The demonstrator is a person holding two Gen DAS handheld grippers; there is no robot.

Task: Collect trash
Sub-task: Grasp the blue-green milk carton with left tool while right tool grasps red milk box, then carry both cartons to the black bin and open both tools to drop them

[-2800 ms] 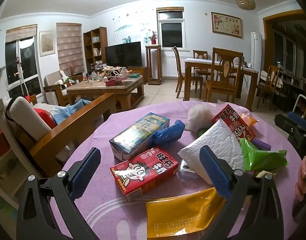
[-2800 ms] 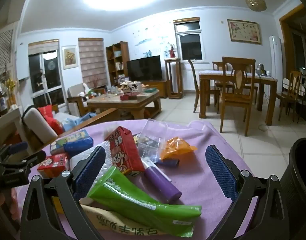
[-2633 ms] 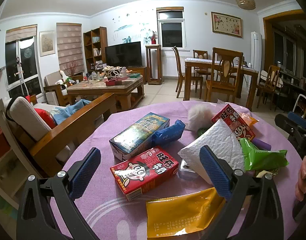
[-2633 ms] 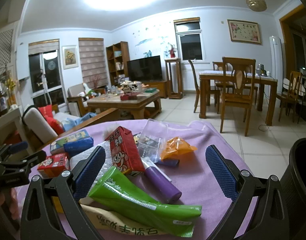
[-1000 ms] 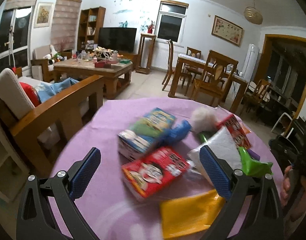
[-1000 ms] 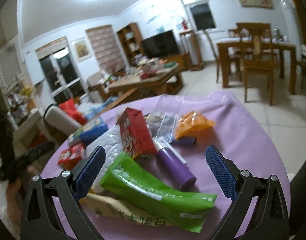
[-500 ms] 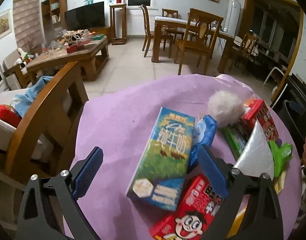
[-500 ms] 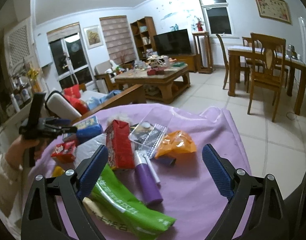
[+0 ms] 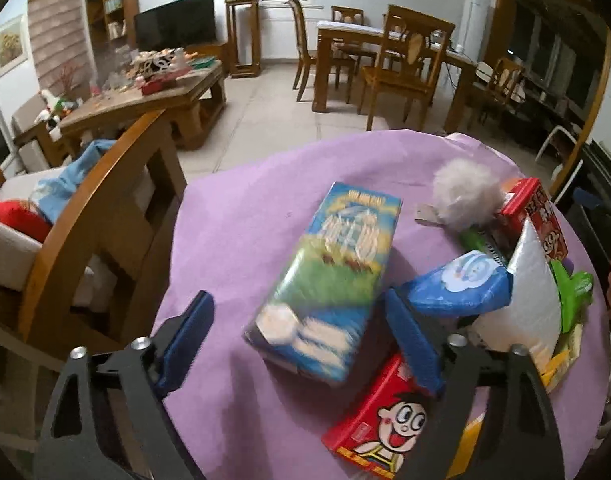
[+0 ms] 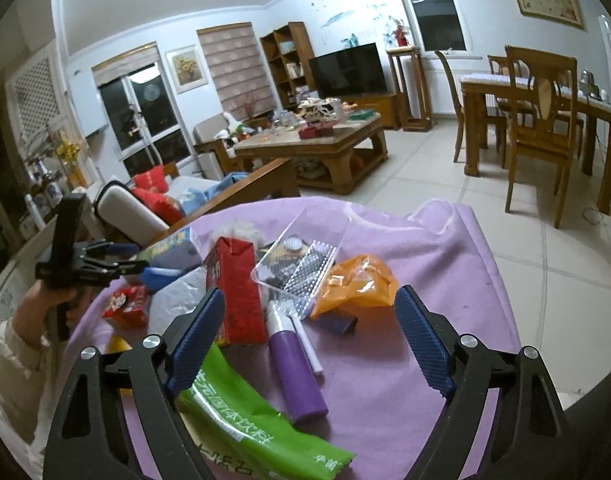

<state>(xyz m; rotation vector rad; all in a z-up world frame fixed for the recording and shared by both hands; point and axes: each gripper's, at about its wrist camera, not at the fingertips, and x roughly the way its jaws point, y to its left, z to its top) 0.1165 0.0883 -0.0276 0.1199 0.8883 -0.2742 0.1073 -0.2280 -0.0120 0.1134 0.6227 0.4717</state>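
Trash lies on a round table with a purple cloth (image 9: pixel 241 216). My left gripper (image 9: pixel 301 340) is open, its blue fingers on either side of the near end of a blue-green carton (image 9: pixel 329 276). Beside it lie a blue packet (image 9: pixel 461 288), a red cartoon carton (image 9: pixel 381 416), a white fluffy ball (image 9: pixel 463 196) and a white napkin (image 9: pixel 525 292). My right gripper (image 10: pixel 309 336) is open above a purple tube (image 10: pixel 293 364), a green wrapper (image 10: pixel 257 420), an upright red carton (image 10: pixel 237 284), a clear plastic tray (image 10: pixel 305 256) and an orange wrapper (image 10: pixel 357 284). The left gripper also shows in the right wrist view (image 10: pixel 117 264).
A wooden sofa arm (image 9: pixel 105 208) stands close to the table's left edge. A dark bin rim (image 10: pixel 601 412) shows at the lower right. A coffee table (image 10: pixel 317 140) and a dining table with chairs (image 10: pixel 541 112) stand farther off.
My left gripper has tilted down and moved in over the blue-green carton, which now lies between its fingers. My right gripper has shifted slightly and stays open over the purple tube.
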